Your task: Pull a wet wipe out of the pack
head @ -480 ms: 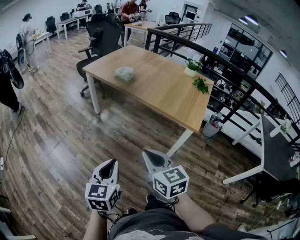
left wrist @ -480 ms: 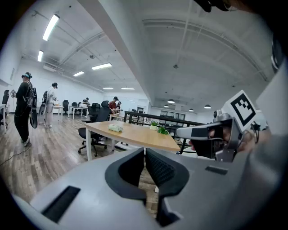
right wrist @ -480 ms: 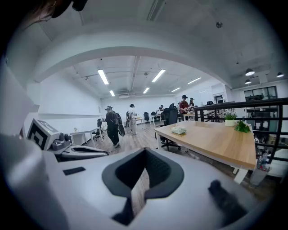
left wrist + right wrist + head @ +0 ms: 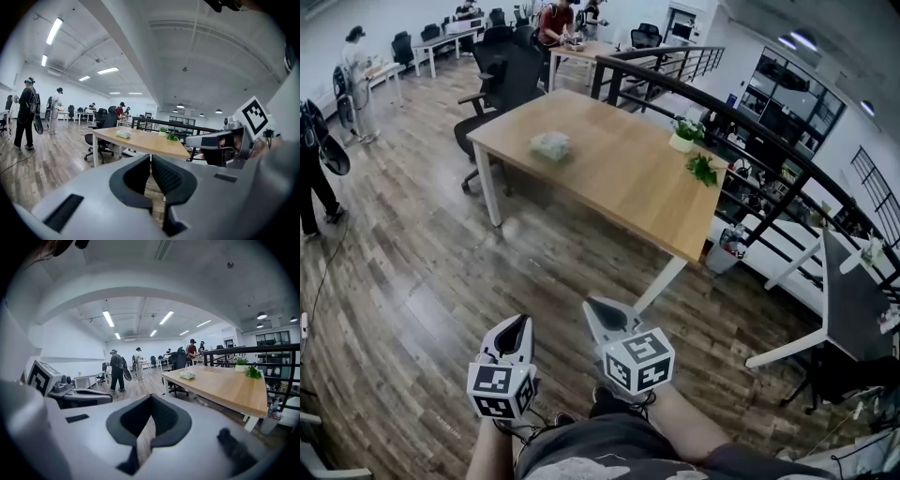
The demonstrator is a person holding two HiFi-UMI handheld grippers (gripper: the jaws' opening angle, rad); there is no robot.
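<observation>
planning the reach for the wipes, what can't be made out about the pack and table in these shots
Pale green wet wipe pack: too small and soft in all three views to tell flap open or shut, or a wipe sticking out.
Light wooden table: far legs hidden under its top, head view.
Green leafy sprig: too small in the head view, potted or loose unclear.

Wipe pack (image 4: 550, 145) — too small for detail, forearms (image 4: 689, 436) cut off at bottom edge
</observation>
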